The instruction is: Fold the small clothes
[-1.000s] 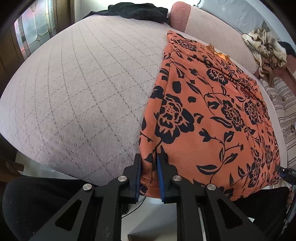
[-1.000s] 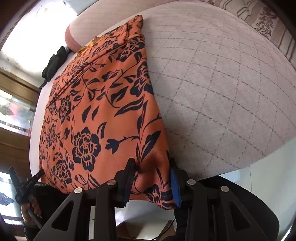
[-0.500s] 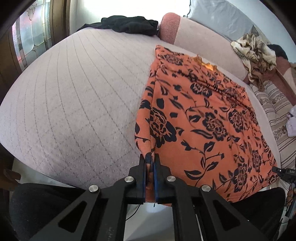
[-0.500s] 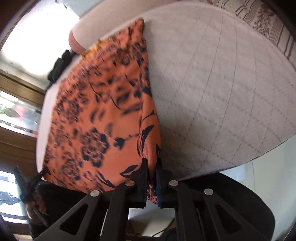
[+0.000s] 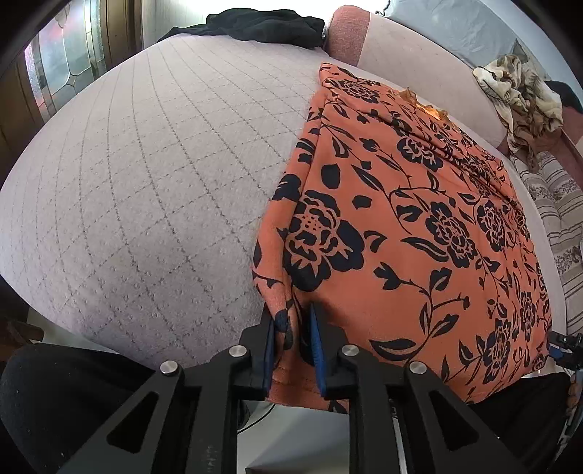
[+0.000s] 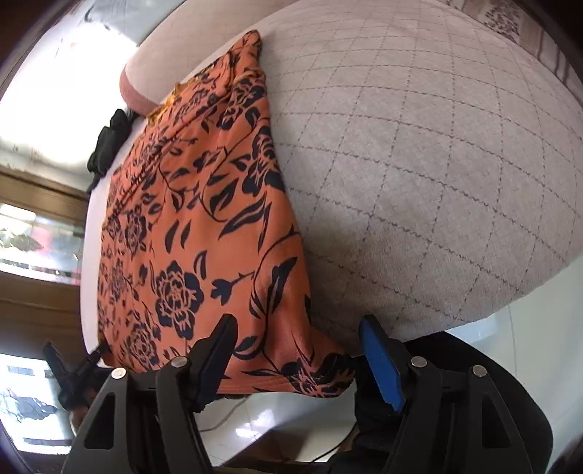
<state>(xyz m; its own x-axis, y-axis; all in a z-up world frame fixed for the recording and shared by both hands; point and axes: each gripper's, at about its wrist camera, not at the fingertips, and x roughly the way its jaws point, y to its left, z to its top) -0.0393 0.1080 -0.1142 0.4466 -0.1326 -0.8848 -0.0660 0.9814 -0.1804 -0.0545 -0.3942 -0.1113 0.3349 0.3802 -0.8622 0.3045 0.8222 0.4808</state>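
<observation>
An orange garment with black flowers [image 5: 419, 218] lies flat on the quilted grey mattress [image 5: 145, 182], its near hem hanging over the bed edge. My left gripper [image 5: 291, 317] is at the garment's near left corner. Its jaws are opening, and a fold of hem stands loosely between the blue pads. My right gripper [image 6: 297, 324] straddles the near right corner of the garment [image 6: 204, 218]; its jaws are opening wide and the pads are clear of the cloth. Each gripper shows small at the other view's edge: the right gripper [image 5: 561, 346], the left gripper [image 6: 69, 368].
A black garment [image 5: 262, 25] lies at the far end of the bed beside a pink bolster [image 5: 349, 32]. A crumpled beige cloth [image 5: 524, 94] and striped bedding [image 5: 561, 204] are at the right. A black chair [image 5: 54, 401] and pale floor are below the bed edge.
Half a second ago both grippers were shut on the hem corners. Now both have let go: the right jaws stand wide, the left slightly apart, and the hem hangs slack.
</observation>
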